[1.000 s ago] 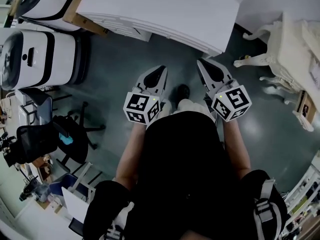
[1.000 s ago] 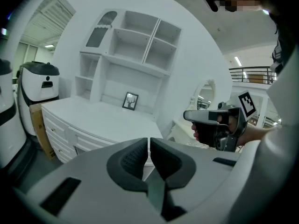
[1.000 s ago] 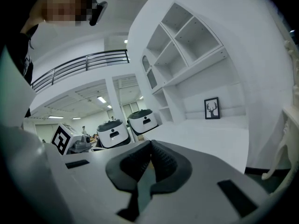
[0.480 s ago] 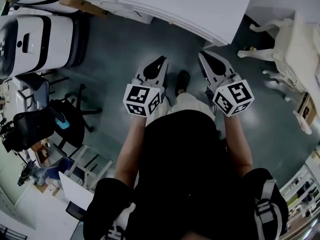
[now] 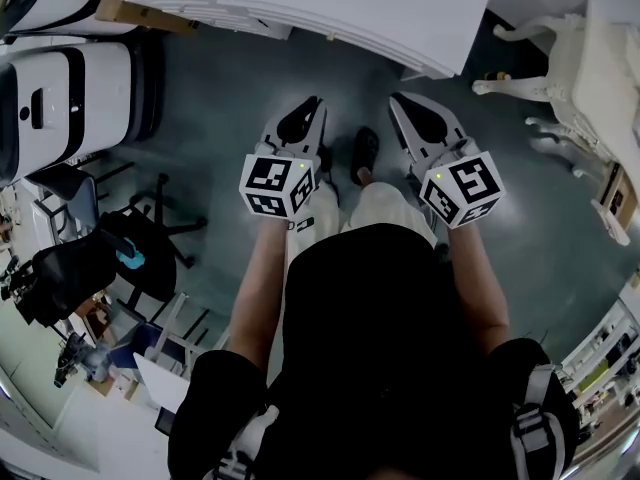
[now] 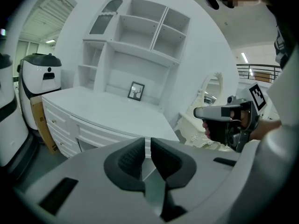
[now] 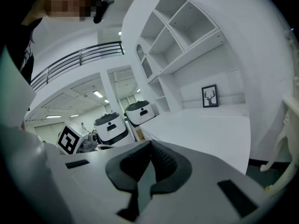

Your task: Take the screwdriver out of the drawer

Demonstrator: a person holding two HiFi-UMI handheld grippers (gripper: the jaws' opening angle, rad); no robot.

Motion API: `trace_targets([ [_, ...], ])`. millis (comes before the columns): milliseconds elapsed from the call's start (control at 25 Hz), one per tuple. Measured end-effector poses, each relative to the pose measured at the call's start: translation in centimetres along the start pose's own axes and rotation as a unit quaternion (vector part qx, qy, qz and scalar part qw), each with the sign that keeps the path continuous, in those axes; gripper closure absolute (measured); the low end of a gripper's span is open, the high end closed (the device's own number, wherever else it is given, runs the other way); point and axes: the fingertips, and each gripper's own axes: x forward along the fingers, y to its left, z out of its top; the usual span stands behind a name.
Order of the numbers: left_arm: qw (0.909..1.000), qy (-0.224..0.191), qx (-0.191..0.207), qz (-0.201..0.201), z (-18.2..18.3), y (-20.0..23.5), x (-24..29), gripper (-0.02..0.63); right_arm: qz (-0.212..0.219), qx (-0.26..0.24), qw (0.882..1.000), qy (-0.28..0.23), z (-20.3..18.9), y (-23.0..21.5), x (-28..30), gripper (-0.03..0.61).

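Observation:
No screwdriver is in any view. The white desk (image 5: 330,8) stands ahead of me, and its drawers (image 6: 58,125) on the front are all closed. In the head view my left gripper (image 5: 318,103) and right gripper (image 5: 393,100) are held side by side above the dark floor, just short of the desk's front edge, both pointing at it. The left gripper (image 6: 148,146) is shut with nothing between its pads. The right gripper (image 7: 150,146) is shut and empty too. Inside of the drawers is hidden.
A white shelf unit (image 6: 140,31) with a small framed picture (image 6: 136,91) rises at the back of the desk. Two white machines (image 5: 60,98) and a cardboard box (image 5: 120,8) stand left, a black office chair (image 5: 120,258) behind left, and ornate white furniture (image 5: 590,78) right.
Both grippers have shifted a little up the head view, closer to the desk's front edge. Their jaws stay shut and empty.

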Motion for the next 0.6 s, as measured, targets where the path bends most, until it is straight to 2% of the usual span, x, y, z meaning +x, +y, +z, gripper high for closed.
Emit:
trace_targets([
  [160,0.9999,0.008,0.002,-0.011,-0.5,0.9,2.1,0.581,-0.012,-0.002,1.0,0.007,-0.5,-0.9,1.1,0.561],
  [280,0.9996,0.017,0.002,-0.021,-0.8,1.5,3.8,0.528,-0.023,0.0,1.0,0.014,-0.9,-1.4,1.7,0.561],
  [440,0.9992,0.025,0.0,-0.031,-1.1,2.6,5.9,0.525,-0.04,0.007,0.999,0.02,-1.3,-2.1,2.3,0.561],
  [600,0.9992,0.015,-0.001,-0.037,-1.1,4.0,7.8,0.508,-0.059,0.015,0.998,0.027,-1.9,-2.8,2.7,0.561],
])
